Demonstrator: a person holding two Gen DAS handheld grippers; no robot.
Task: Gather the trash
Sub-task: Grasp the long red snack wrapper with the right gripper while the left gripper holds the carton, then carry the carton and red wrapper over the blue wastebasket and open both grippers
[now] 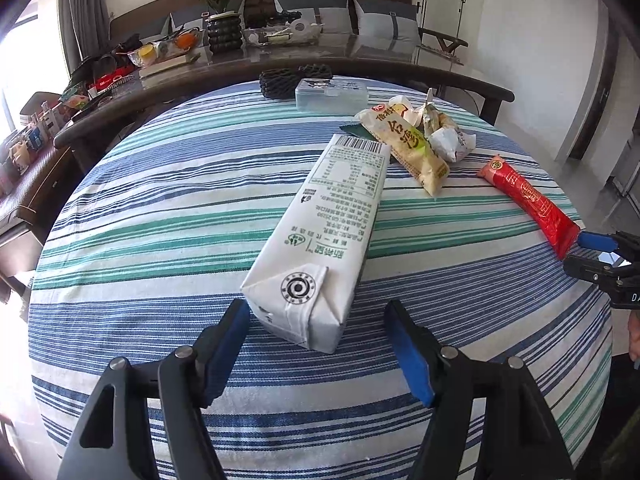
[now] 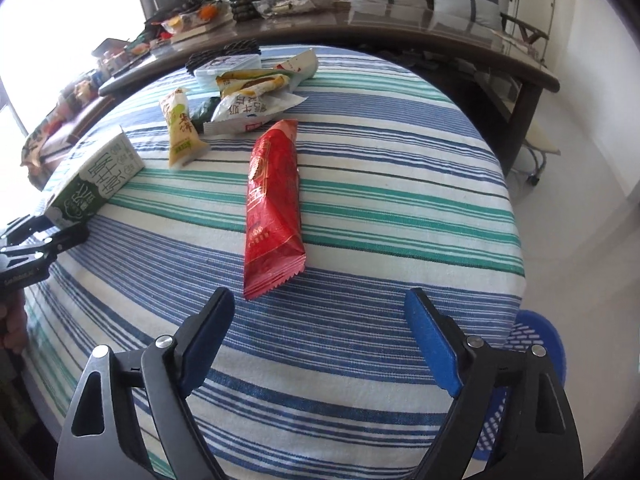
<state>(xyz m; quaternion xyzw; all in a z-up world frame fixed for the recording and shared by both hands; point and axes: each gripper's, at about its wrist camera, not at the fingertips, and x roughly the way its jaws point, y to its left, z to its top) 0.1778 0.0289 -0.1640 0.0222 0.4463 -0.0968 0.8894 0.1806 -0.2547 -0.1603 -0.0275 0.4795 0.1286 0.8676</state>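
Trash is lying scattered on a table (image 1: pixel 132 216) that is wearing a striped cloth. A white carton (image 1: pixel 320 232) is resting on its side near the middle, with its near end pointing between the fingers of the left gripper (image 1: pixel 316 312). The jaws of this gripper are standing open on both sides of that end, and the blue pads are not touching it. Beyond the carton, a yellow wrapper (image 1: pixel 408 148) is lying beside a heap of crumpled wrappers (image 1: pixel 444 132), and a clear box (image 1: pixel 332 94) is sitting further back. A red packet (image 2: pixel 274 200) is lying flat on the cloth, well apart from the carton, with its sealed end turned toward the right gripper (image 2: pixel 320 312). The jaws of the right gripper are also standing wide open just in front of the packet, holding nothing. A blue basket (image 2: pixel 540 336) is standing on the floor below the table edge, at the right of this gripper.
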